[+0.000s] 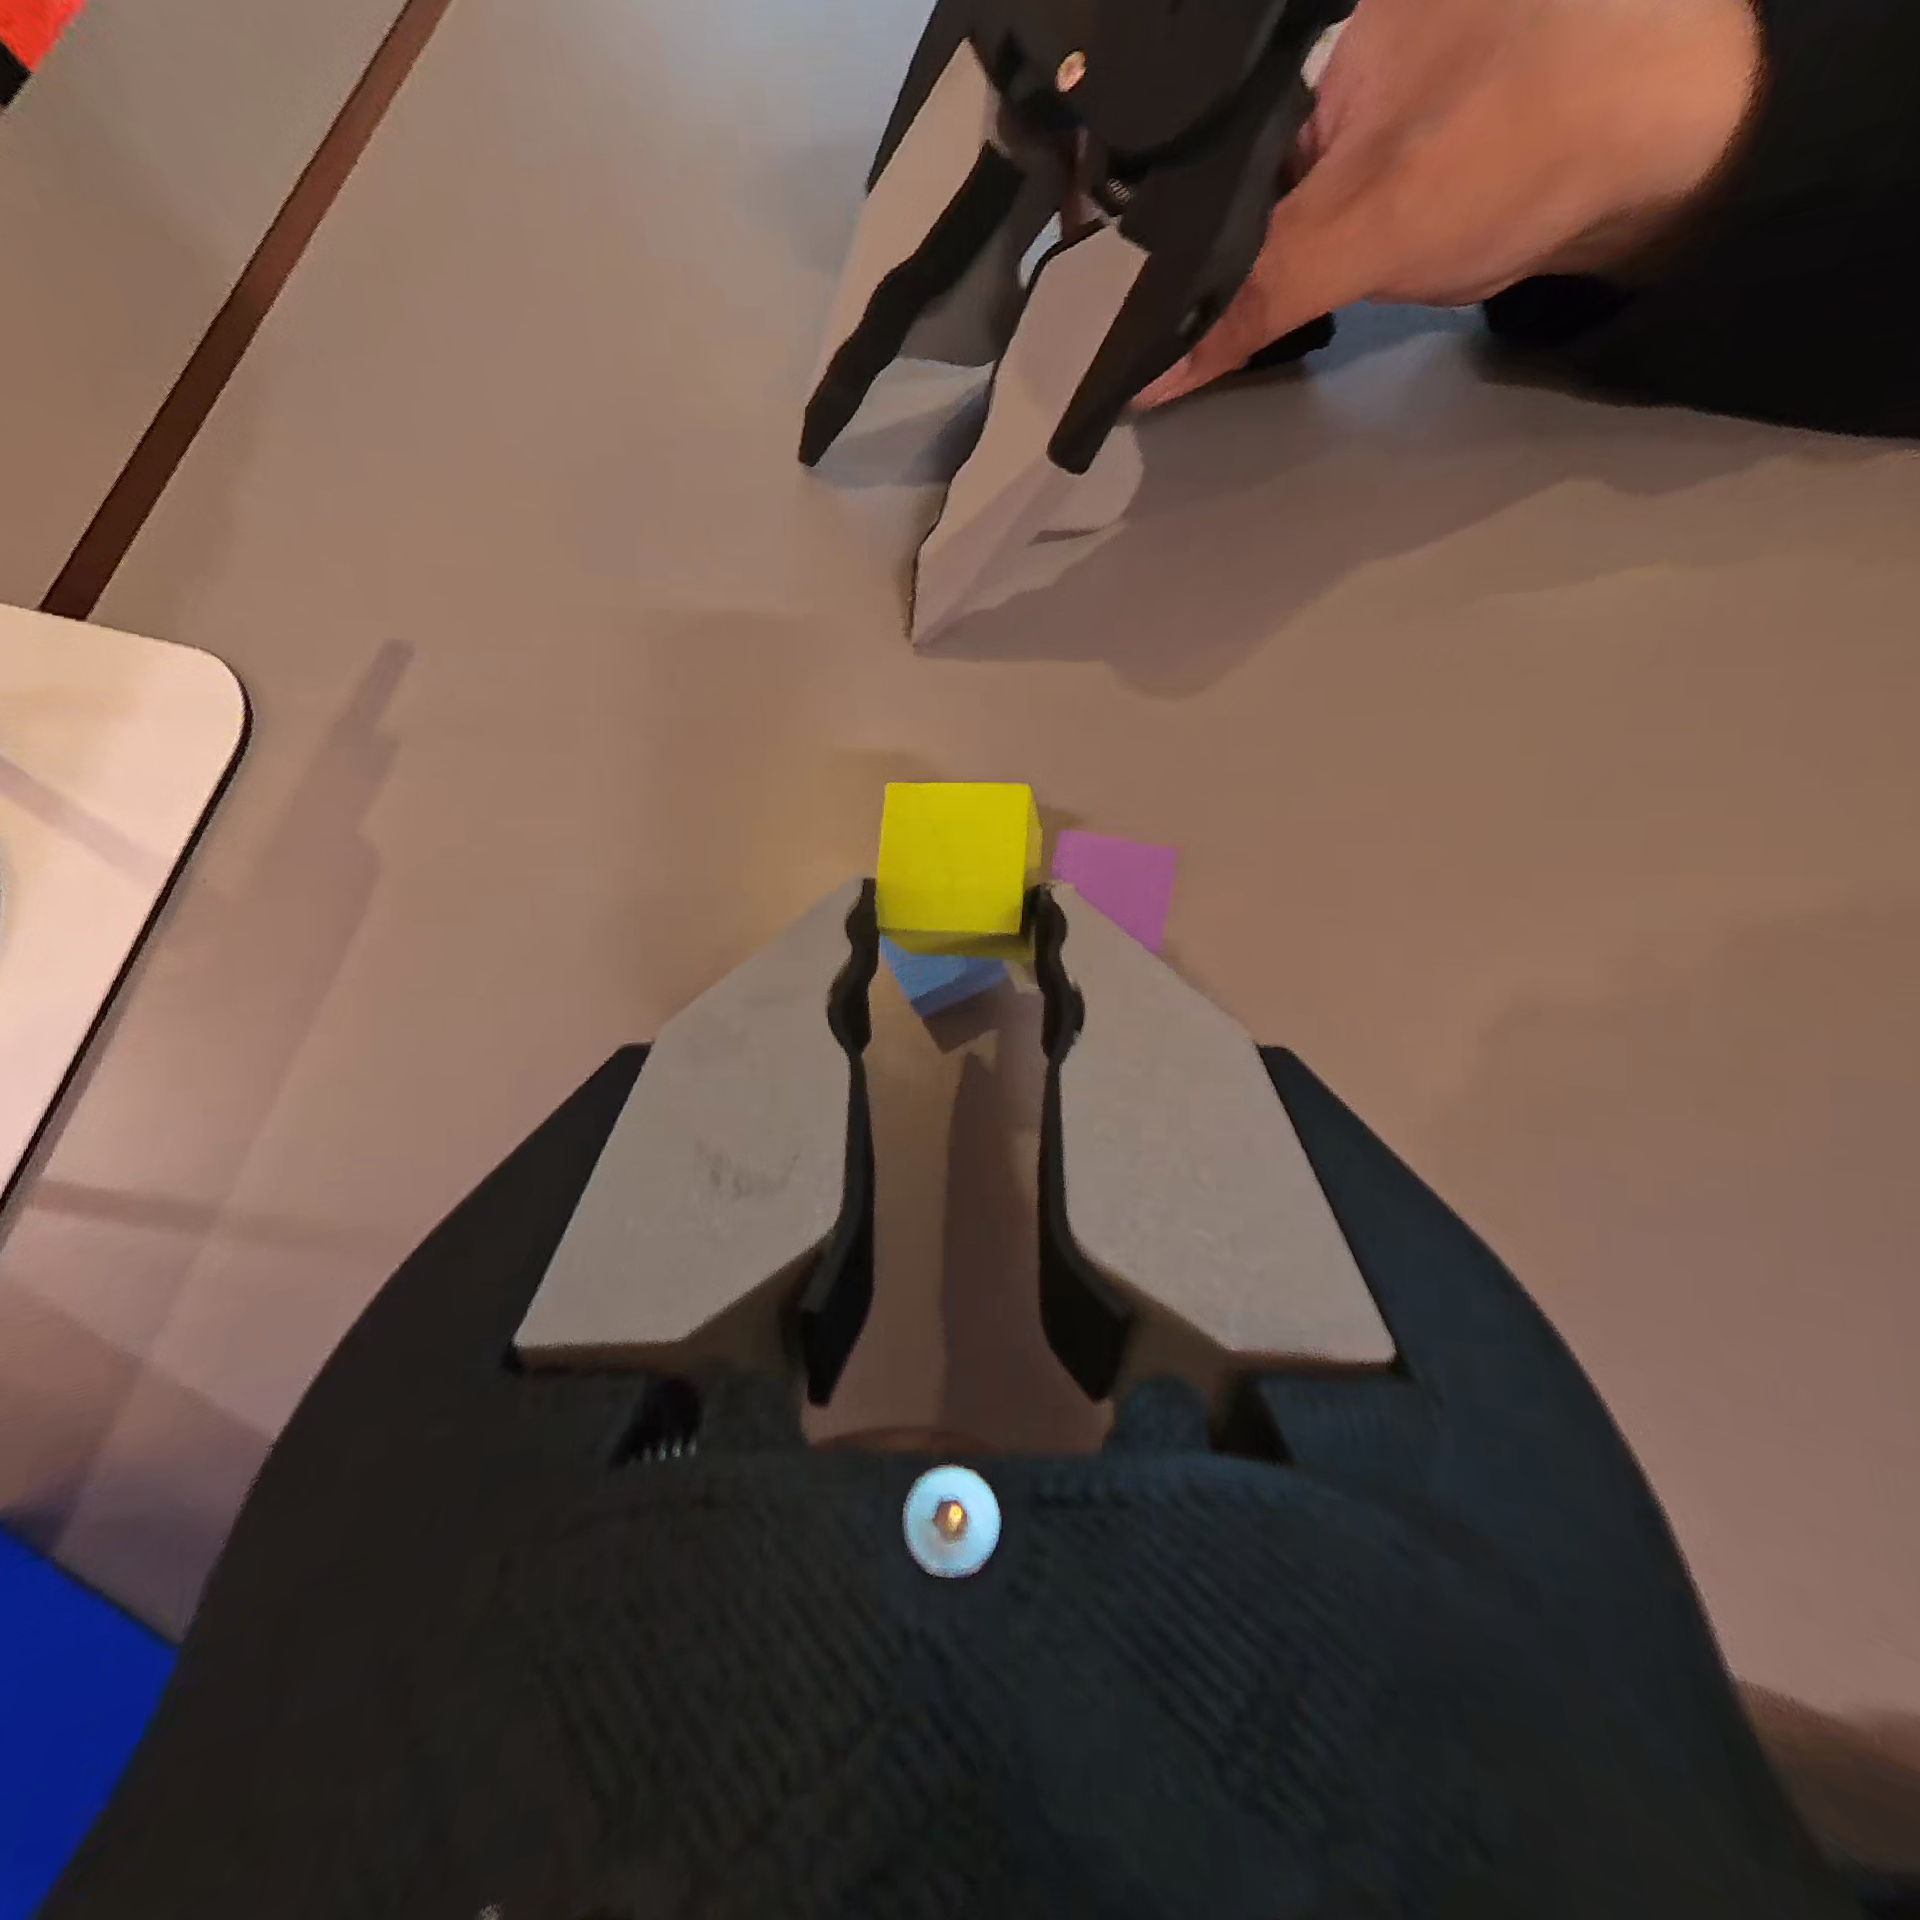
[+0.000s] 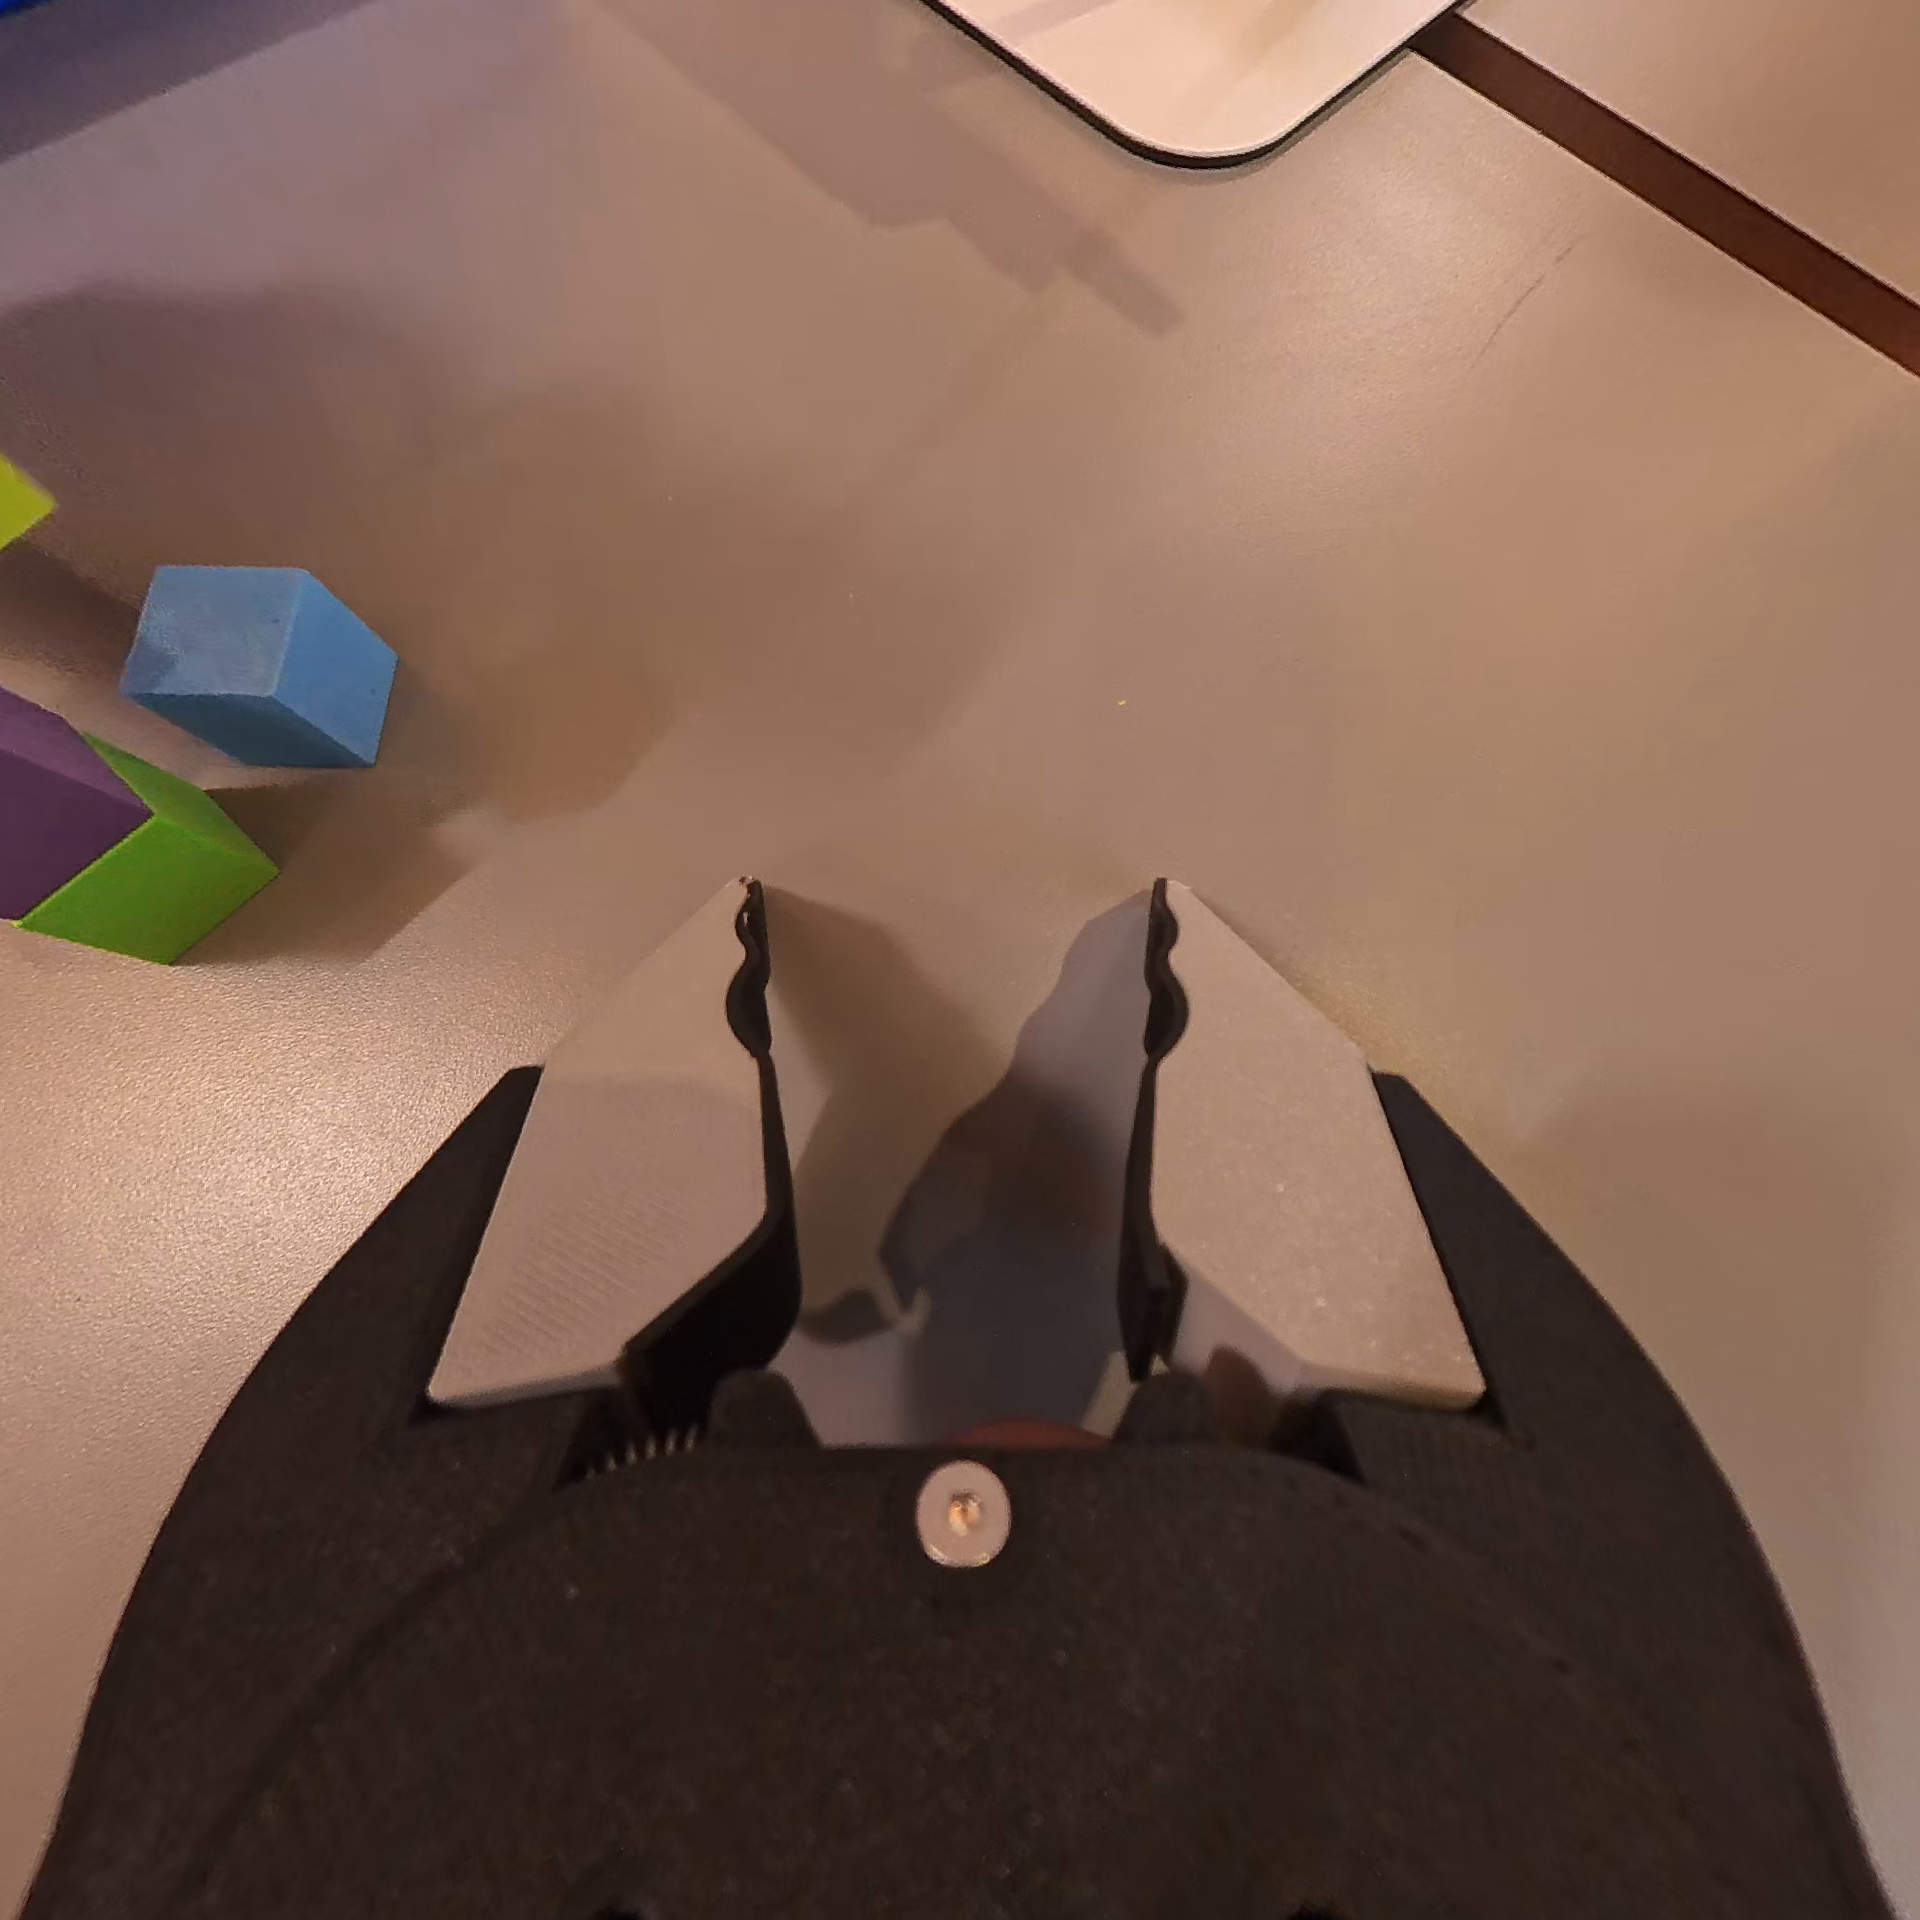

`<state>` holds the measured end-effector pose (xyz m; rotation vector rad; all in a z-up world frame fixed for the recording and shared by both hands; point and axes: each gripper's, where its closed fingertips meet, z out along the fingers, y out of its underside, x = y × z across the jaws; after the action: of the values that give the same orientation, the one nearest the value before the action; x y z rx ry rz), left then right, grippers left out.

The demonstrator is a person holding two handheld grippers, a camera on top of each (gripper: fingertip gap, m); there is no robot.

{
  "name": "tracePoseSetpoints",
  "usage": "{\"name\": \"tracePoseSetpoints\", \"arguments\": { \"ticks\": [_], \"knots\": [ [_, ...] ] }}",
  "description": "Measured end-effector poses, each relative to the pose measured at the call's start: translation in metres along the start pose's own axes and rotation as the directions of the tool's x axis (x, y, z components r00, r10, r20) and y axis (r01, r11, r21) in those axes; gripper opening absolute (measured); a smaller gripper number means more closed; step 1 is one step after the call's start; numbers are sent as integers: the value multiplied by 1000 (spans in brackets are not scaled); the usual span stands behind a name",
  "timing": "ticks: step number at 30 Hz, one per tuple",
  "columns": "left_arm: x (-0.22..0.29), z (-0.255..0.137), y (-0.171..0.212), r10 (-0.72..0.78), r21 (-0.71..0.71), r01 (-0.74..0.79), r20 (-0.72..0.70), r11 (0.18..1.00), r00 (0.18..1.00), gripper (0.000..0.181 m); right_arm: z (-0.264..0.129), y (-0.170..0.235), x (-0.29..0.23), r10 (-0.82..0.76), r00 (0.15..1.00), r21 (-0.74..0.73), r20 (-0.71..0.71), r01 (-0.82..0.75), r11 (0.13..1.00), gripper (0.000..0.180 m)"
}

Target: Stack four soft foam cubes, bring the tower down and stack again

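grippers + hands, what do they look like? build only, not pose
Both match: the left gripper and right gripper have a black, textured printed body, a silver screw with washer at the centre, two pale grey angular fingers lined with wavy black pads, and a small spring at the base. The left wrist view shows the right one's black tapered legs and a hand in a dark sleeve.

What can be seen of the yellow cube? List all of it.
The yellow cube is a matte, foam-looking block with sharp edges, its top and one side showing. The left gripper is shut on it, one pad on each side, holding it level above the table. A blue cube and a purple cube lie below and beside it.
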<state>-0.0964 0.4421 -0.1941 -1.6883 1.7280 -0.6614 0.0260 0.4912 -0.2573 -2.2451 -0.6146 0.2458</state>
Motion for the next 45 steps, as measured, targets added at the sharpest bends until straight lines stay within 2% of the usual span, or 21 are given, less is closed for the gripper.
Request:
{"name": "tracePoseSetpoints", "arguments": {
  "ticks": [8,20,39,40,43,45],
  "knots": [
    [24,1,-5,111,-8,-112,-76,994,991,28,0,0,0,0,1000,0,1,0,1000,71],
    [29,4,0,157,-24,-160,-92,987,983,28,0,0,-2,-2,1000,0,3,2,1000,71],
    [26,6,2,131,-37,-134,-74,990,989,28,0,0,-2,-2,1000,0,4,2,1000,72],
    [27,6,2,125,-39,-129,-77,991,989,29,0,0,-2,-2,1000,0,4,2,1000,71],
    [24,9,5,115,-63,-118,-54,991,992,57,0,0,-2,-2,1000,0,4,2,1000,72],
    [23,10,4,110,-62,-113,-48,992,993,59,0,0,-2,-2,1000,0,4,2,1000,71]
  ]
}}
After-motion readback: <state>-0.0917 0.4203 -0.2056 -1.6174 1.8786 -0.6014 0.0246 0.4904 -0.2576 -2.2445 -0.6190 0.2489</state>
